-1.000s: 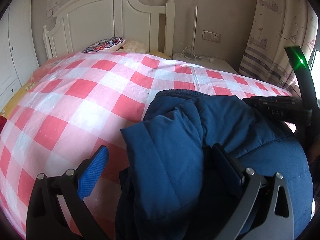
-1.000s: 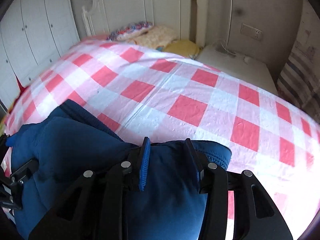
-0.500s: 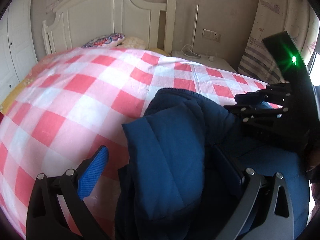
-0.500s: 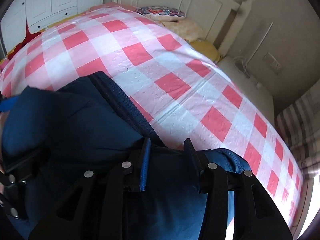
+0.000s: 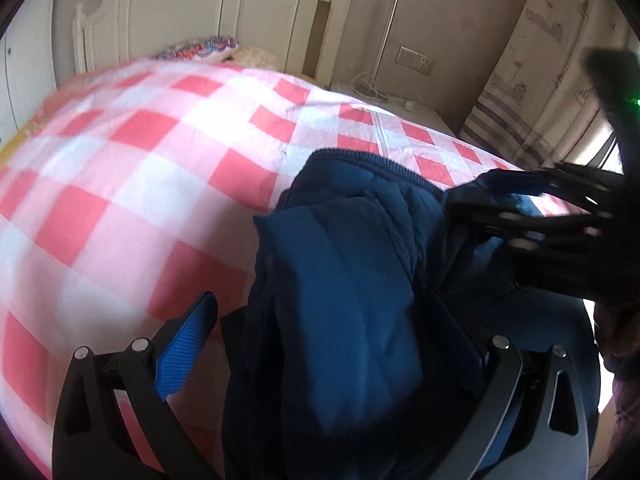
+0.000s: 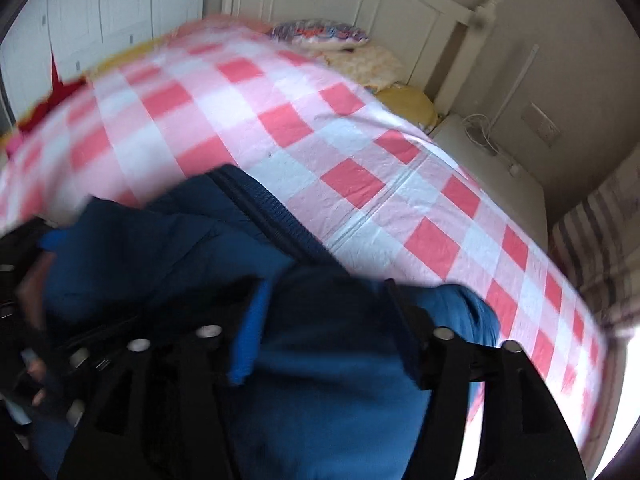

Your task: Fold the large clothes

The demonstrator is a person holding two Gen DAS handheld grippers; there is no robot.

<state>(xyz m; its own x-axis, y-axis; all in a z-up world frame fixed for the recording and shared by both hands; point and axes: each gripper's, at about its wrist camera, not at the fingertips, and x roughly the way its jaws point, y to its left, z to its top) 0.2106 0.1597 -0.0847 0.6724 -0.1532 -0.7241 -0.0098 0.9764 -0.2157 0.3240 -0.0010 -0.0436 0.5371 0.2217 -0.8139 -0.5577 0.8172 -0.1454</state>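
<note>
Right wrist view: the right gripper [image 6: 320, 320] is opening its fingers, which a second ago pinched the jacket [image 6: 168, 248]; cloth is between them. Left gripper [image 5: 332, 344] stays wide around the jacket, near the bed [image 5: 120, 184] foot edge. This fold seems finished.

Daylight glare at right, motion blur, fisheye-warped dark edges

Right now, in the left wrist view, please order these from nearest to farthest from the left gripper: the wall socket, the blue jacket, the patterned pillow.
1. Blue jacket: between the fingers of the left gripper.
2. Patterned pillow: far end of the bed, by the headboard.
3. Wall socket: on the wall behind the bed, upper right.
</note>
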